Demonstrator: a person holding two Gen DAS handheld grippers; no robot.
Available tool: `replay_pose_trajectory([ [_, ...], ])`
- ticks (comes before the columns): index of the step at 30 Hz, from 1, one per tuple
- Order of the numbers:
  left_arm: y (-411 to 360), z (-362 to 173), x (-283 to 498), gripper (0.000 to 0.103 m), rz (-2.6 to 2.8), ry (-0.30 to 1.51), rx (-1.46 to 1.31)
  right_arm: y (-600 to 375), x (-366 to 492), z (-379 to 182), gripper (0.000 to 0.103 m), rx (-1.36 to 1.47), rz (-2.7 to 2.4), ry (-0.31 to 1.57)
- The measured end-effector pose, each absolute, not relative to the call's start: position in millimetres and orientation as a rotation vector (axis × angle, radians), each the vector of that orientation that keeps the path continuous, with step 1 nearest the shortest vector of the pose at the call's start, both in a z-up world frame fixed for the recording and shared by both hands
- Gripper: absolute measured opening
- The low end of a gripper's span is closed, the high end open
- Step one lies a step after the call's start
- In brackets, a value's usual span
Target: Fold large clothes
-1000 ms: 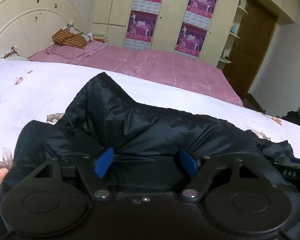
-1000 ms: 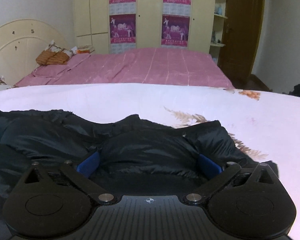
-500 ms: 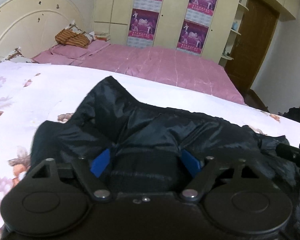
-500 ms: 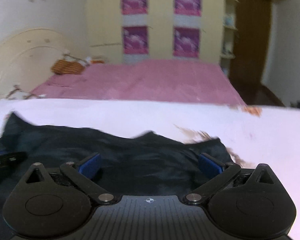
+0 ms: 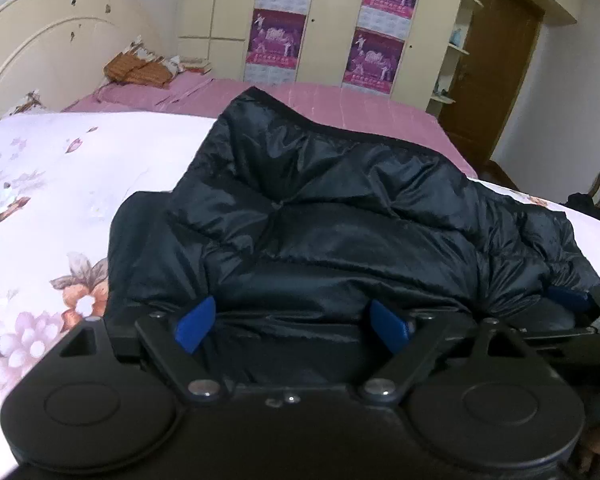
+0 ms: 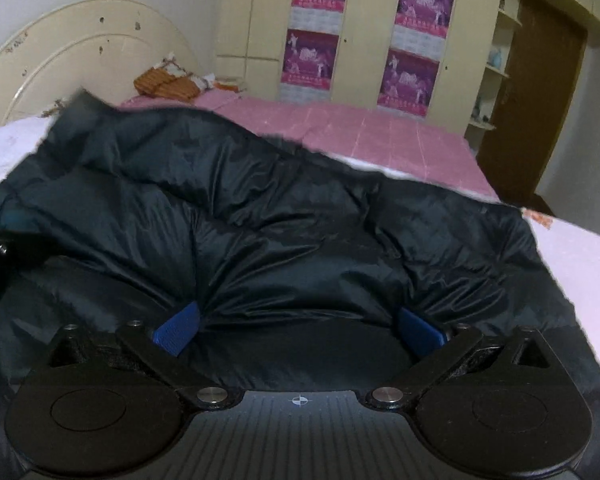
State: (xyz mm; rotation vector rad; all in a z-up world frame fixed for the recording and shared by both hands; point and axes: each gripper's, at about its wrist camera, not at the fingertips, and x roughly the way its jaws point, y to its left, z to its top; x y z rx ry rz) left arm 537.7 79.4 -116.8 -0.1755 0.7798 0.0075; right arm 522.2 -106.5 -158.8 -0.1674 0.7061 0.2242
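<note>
On a floral bedsheet (image 5: pixel 40 208) the black puffer jacket (image 5: pixel 340 216) bunches between the left gripper (image 5: pixel 292 322)'s wide-set blue pads, just closing slightly, while the right view shows the right gripper (image 6: pixel 298 328) equally wide, jacket fabric bulging between its pads.

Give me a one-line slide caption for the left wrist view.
Left gripper clamps a thick fold of the black puffer jacket raised over the floral quilt; right gripper grips alongside.

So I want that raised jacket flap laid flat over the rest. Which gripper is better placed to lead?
Probably left. The left gripper sits under the lifted corner of the black jacket; the right gripper faces lower, flatter fabric.
</note>
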Motion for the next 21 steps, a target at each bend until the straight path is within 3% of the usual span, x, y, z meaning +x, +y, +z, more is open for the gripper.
replay_pose_trajectory([
  [2, 85.5, -104.1, 523.5, 0.077, 0.003, 0.763, -0.209, -107.2, 522.0, -148.4, 0.103, -0.164, 0.218, 0.732],
  [5, 105.3, -91.2, 493.8, 0.085, -0.023, 0.758, -0.290, -108.7, 509.7, -128.9, 0.103, -0.144, 0.207, 0.697],
  [12, 150.5, -90.1, 434.9, 0.086, 0.020, 0.811, -0.448, -106.3, 492.6, -117.5, 0.103, -0.109, 0.168, 0.677],
  [21, 177.9, -134.6, 400.7, 0.086, 0.073, 0.928, -0.729, -97.8, 489.1, -117.0, 0.103, -0.102, 0.125, 0.658],
])
